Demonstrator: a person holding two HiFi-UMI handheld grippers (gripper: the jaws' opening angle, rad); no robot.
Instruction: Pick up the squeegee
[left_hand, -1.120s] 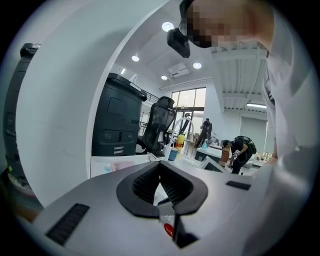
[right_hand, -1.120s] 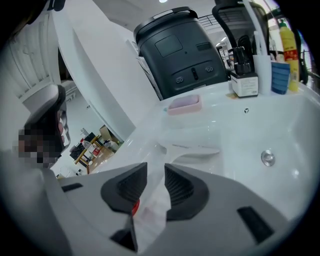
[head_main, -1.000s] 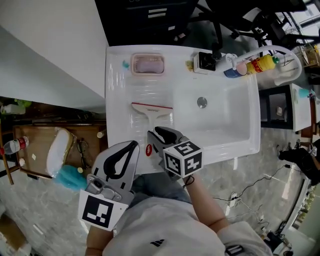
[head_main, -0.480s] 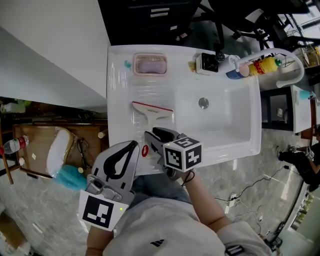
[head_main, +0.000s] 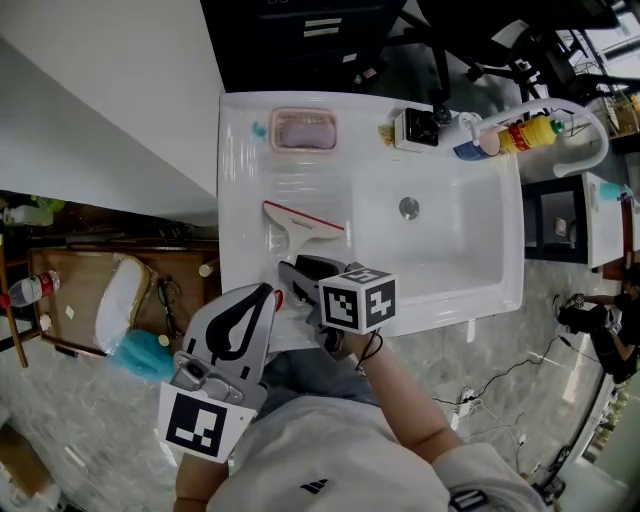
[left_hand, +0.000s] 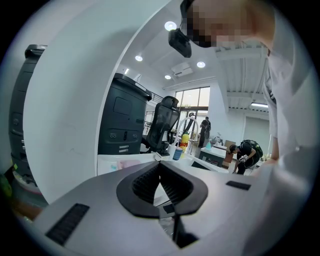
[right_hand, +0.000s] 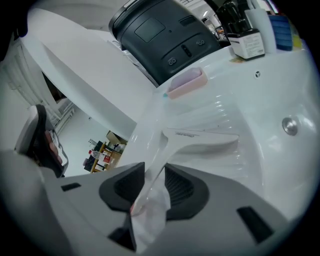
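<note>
White drainboard (head_main: 243, 180) — right gripper (head_main: 297, 273), jaws just opening, straddles squeegee (head_main: 300, 222) handle, print unreadable; left gripper (head_main: 267, 293) closed.

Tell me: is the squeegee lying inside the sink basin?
No, the squeegee lies on the ribbed drainboard to the left of the basin in the head view.
</note>
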